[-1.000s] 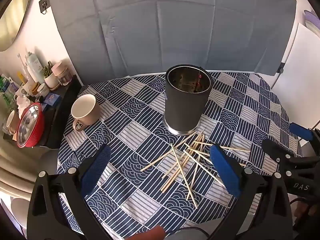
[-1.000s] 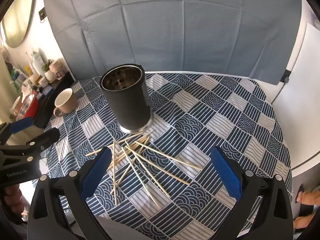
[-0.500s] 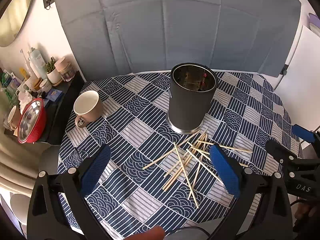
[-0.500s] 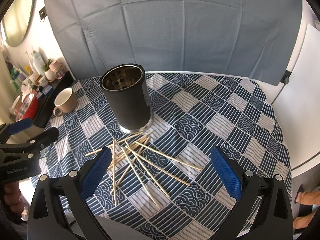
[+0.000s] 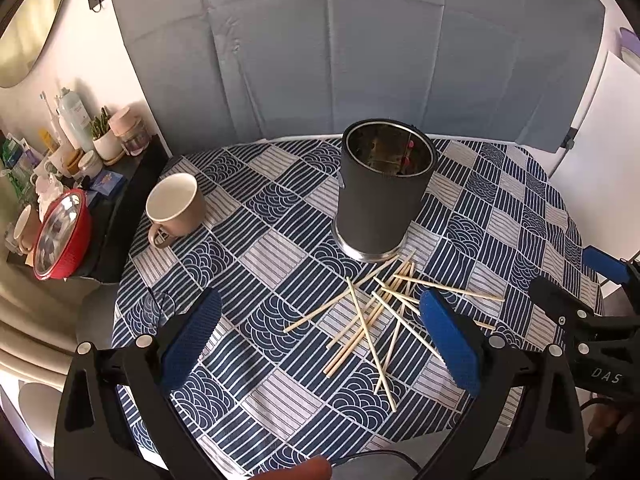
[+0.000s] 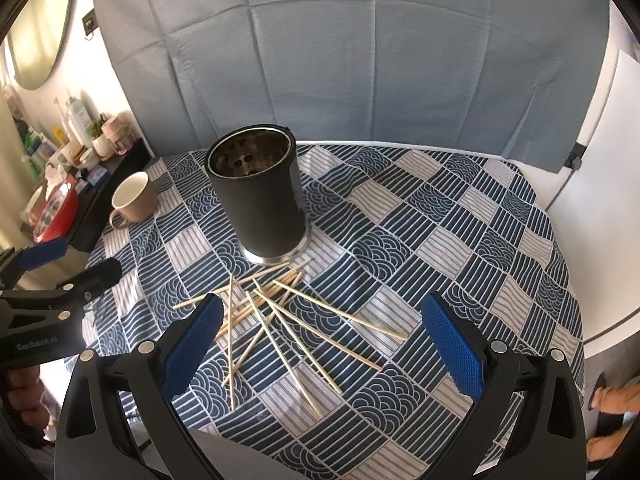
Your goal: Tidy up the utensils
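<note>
Several wooden chopsticks (image 5: 372,316) (image 6: 280,320) lie crossed in a loose pile on the patterned tablecloth. Just behind them stands a black cylindrical utensil holder (image 5: 382,196) (image 6: 258,196) with a steel inside, upright. My left gripper (image 5: 320,340) hovers open above the table's near side, the pile lying toward its right finger. My right gripper (image 6: 320,340) is open too, with the pile between and beyond its blue pads. Each gripper shows at the edge of the other's view, left gripper (image 6: 52,280), right gripper (image 5: 592,308). Neither holds anything.
A beige mug (image 5: 174,206) (image 6: 132,198) stands on the left of the table. A side shelf on the left carries a red bowl (image 5: 60,236), bottles and jars. A grey cloth backdrop (image 6: 340,60) hangs behind the round table (image 6: 500,220).
My left gripper's view has risen and pulled back slightly, so the holder and mug sit a little farther away. The right gripper has stayed nearly still. Nothing was picked up.
</note>
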`<state>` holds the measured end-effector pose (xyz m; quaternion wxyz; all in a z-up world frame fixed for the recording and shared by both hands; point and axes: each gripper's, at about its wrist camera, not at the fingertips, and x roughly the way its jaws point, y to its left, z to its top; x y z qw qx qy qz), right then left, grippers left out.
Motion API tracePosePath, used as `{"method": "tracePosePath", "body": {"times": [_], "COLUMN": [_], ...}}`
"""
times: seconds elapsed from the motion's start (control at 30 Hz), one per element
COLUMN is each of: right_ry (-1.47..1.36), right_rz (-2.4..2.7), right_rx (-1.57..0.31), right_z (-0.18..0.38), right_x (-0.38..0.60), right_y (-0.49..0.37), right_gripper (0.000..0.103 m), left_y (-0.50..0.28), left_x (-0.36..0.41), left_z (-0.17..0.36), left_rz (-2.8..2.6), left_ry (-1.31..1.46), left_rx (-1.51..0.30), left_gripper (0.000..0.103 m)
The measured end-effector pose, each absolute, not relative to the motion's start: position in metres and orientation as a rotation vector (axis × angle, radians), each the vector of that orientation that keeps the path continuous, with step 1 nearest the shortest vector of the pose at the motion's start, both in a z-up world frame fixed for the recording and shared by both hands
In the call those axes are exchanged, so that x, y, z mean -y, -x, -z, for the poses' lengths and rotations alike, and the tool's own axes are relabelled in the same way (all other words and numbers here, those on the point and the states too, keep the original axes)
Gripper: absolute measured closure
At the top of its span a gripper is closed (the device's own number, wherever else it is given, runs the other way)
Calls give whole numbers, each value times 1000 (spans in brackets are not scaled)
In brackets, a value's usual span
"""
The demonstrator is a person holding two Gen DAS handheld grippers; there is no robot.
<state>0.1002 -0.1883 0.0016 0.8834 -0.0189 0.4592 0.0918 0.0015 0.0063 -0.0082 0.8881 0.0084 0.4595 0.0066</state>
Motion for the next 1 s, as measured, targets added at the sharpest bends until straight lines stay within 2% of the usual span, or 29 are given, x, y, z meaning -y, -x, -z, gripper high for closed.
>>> {"method": "tracePosePath", "body": {"times": [1.0], "right_ry": [30], "right_rz": [-236], "right_rx": [-1030], "right_z": [17], "right_x": [185], "right_y": [-117], "right_gripper": [8], "left_y": [-16], "left_x": [-4], "left_z": [30], "left_rz": [-21], "left_ry": [-34], "left_rx": [-1063], "left_gripper": [6]}}
